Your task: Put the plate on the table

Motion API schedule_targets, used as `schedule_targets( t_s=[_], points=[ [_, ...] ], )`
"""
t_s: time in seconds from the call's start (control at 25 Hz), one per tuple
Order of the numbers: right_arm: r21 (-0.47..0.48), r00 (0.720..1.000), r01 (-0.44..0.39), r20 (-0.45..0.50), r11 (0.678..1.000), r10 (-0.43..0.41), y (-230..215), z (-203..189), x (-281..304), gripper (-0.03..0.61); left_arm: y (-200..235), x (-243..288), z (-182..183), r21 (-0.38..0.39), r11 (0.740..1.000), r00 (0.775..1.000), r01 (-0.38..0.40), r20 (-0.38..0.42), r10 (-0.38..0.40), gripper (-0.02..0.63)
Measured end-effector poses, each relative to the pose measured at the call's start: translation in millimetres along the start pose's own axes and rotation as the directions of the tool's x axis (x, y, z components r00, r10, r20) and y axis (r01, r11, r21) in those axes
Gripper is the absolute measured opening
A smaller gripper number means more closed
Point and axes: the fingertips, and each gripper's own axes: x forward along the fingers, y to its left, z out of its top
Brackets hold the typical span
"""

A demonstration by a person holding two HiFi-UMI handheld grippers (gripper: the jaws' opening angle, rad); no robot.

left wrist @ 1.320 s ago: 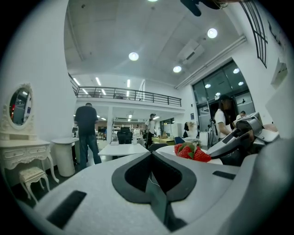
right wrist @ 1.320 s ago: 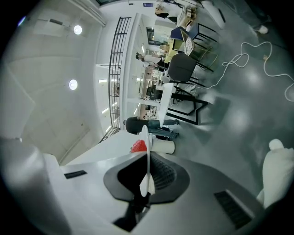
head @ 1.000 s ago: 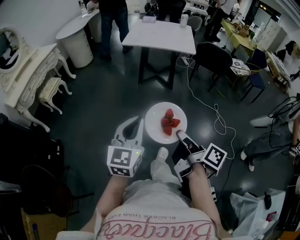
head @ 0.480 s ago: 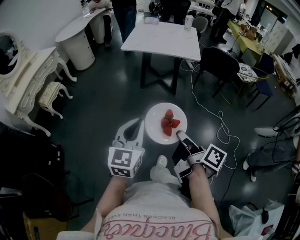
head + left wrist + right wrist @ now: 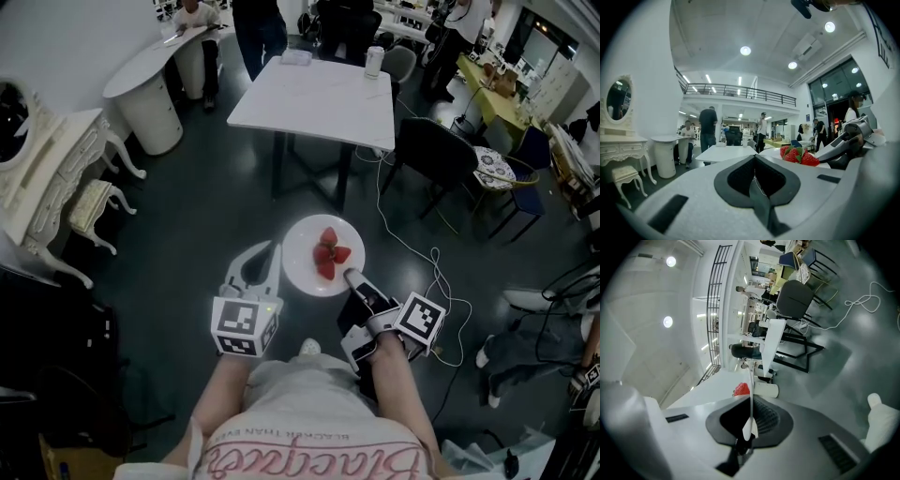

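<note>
Two grippers are out in front of the person: the right gripper [image 5: 352,278] is clamped on the near right rim of the white plate [image 5: 302,274], whose thin edge runs between its jaws in the right gripper view. The left gripper [image 5: 275,248] hangs just beside the plate's left rim with its jaws pressed together on nothing. Red strawberries [image 5: 326,253] lie at the plate's middle, and the plate is held over the dark floor [image 5: 206,197], well short of the near edge of the white table [image 5: 319,89].
</note>
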Motion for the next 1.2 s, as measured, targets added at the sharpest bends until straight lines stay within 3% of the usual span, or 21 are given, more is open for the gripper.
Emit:
schedule_targets(
  t_s=[0.32,0.72,1.2],
  points=[
    [0.014,1.0,0.002,-0.017,1.0,-0.002,-8.5,55.8,24.0,0.011,-3.5,55.6,4.7,-0.003,1.0,1.0,-0.024,-0.018,0.024,0.005],
    [0.027,1.0,0.007,-0.025,1.0,-0.006,-13.7,94.4,74.2,0.011,20.4,114.3,7.1,-0.014,1.0,1.0,-0.021,-0.02,0.021,0.005],
    [0.001,0.999,0.041,0.019,0.999,-0.041,-6.7,173.9,186.0,0.011,97.0,241.1,26.6,-0.038,0.999,1.0,-0.007,-0.001,0.007,0.005]
  ],
)
